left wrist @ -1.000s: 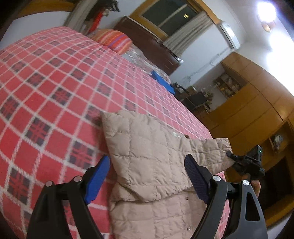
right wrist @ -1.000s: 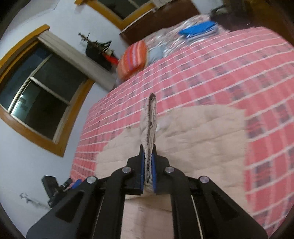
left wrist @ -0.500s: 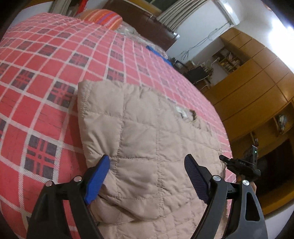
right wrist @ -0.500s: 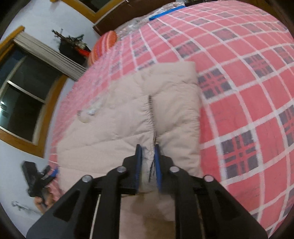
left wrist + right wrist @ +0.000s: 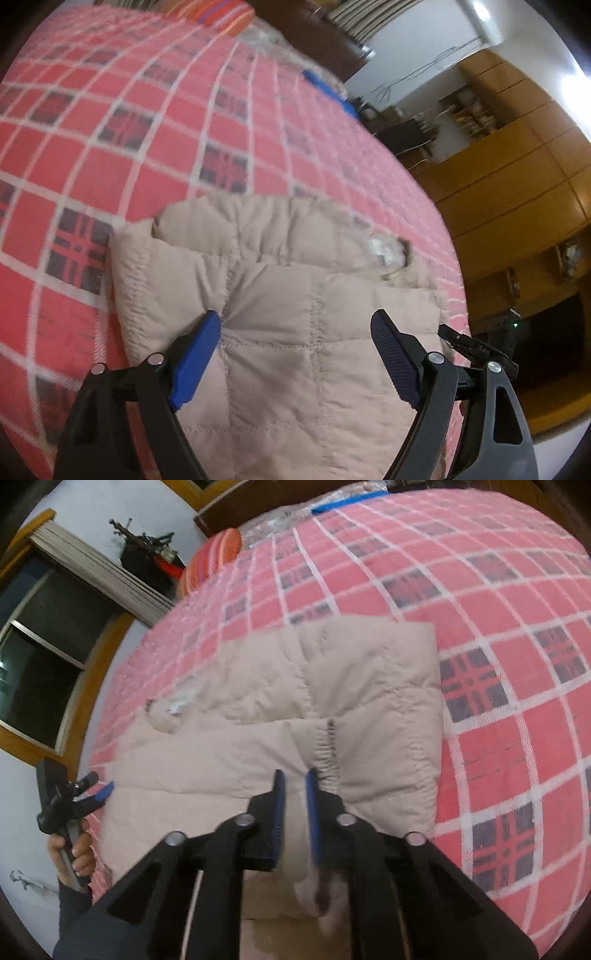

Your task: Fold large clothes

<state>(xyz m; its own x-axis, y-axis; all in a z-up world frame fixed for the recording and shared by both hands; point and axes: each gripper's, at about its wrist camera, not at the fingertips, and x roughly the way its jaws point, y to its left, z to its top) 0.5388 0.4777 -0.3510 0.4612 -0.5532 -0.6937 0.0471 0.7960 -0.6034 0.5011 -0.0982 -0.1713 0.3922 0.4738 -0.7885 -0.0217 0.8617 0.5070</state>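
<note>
While the beige puffy jacket is lying on the bed, both grippers are hanging just above it.

Jacket: the beige puffy jacket (image 5: 295, 332) (image 5: 295, 709) is lying flat on the bed, with its parts folded in over its middle. It is showing square stitched puffs.

Sleeve: a sleeve (image 5: 376, 716) is lying folded across the jacket, and its gathered cuff (image 5: 327, 753) is sitting just in front of the right fingers.

Collar: a small white tag (image 5: 384, 251) is showing near the far edge of the jacket, by the neck part.

Left gripper: the left gripper (image 5: 295, 354) is hovering over the near part of the jacket. Its blue fingers (image 5: 195, 362) are standing wide apart and are holding nothing.

Right gripper: the right gripper (image 5: 295, 812) is pointing at the cuff. Its blue fingers (image 5: 279, 812) are a little apart, with a thin gap between them, and no cloth is sitting in the gap.

Hand: in the right wrist view, a hand (image 5: 72, 856) in a dark sleeve is gripping the handle of the left gripper at the left edge of the jacket.

Bed: the bed is wearing a red checked blanket (image 5: 110, 129) (image 5: 517, 664) with white lines and dark squares.

Pillow: an orange striped pillow (image 5: 214, 557) is resting at the far end of the bed.

Room: a dark window with a wooden frame (image 5: 40, 664) is showing on one wall, and brown wooden cupboards (image 5: 517, 177) are standing on the other side.
</note>
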